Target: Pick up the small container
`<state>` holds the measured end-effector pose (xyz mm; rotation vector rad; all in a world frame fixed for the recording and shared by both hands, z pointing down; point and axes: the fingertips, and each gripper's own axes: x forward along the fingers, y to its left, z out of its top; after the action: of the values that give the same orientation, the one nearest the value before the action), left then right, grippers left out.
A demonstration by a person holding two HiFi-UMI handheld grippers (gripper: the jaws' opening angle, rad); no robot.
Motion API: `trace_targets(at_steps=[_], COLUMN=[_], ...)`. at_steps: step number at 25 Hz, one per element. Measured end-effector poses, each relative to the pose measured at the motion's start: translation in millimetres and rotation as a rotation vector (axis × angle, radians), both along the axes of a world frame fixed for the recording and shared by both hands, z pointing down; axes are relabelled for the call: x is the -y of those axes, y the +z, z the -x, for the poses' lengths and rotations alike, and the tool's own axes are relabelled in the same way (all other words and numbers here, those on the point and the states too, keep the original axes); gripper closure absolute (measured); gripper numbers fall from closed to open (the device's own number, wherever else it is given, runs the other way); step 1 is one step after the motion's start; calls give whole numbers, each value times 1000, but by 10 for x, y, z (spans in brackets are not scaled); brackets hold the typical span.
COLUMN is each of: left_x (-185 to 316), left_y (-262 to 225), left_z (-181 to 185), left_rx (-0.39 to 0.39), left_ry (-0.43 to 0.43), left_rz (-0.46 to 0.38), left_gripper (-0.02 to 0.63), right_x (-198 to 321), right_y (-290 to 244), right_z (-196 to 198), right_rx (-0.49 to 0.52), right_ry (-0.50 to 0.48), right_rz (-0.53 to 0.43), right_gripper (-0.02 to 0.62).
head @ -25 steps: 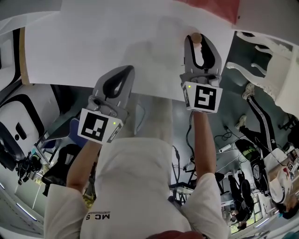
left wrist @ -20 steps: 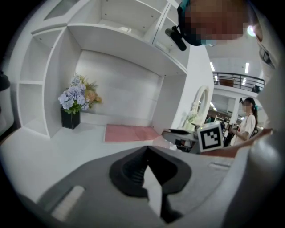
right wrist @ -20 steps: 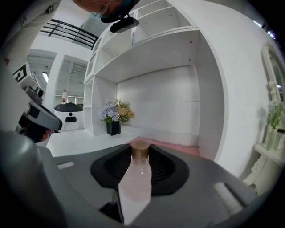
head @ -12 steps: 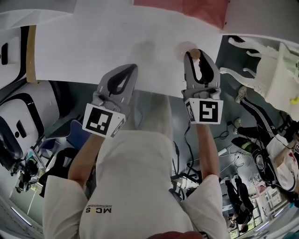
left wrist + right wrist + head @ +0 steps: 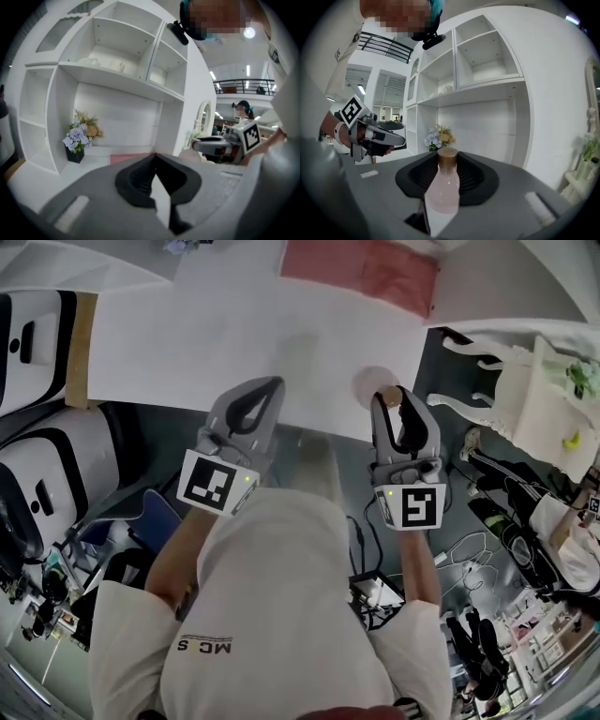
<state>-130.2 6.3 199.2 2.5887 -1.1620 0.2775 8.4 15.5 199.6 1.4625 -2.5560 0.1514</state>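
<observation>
White shelf unit [image 5: 117,77] behind white table [image 5: 187,343]

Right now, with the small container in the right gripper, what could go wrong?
1. The small container sits near the tips of the right gripper, so it could slip or twist out.
2. It is close to the near edge of the table; if dropped, it might fall to the floor.

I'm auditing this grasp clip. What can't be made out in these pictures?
- Base of the pale pink translucent bottle with brown cap: right gripper view, hidden by the right claw.
- White items on the upper shelf: left gripper view, too small.
- Pink rectangular mat: head view, cut by top edge.
</observation>
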Motion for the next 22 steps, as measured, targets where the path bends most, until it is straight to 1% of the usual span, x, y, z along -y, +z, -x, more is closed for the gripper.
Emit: trace_targets(at_steps=[5,9,12,22], left_x=[-116,-290,-384,-544], left_y=[-300,-561,-700,-904], left_z=[-373,-376,-442,-473], left_rx=[-2,-9,-5,-20], left_ry=[35,47,44,46], left_rz=[-37,-66,-82,-104], left_gripper=[607,607,607,607], right_x=[-204,-405,-497,-703], right_y=[-349,-556,-647,-896], right_z=[-327,-347,-454,-599], right_rx=[7,37,54,49], right_ry=[-8,6,24,87], right_rz=[-25,-30,-34,-66], right_gripper=[471,471,471,471])
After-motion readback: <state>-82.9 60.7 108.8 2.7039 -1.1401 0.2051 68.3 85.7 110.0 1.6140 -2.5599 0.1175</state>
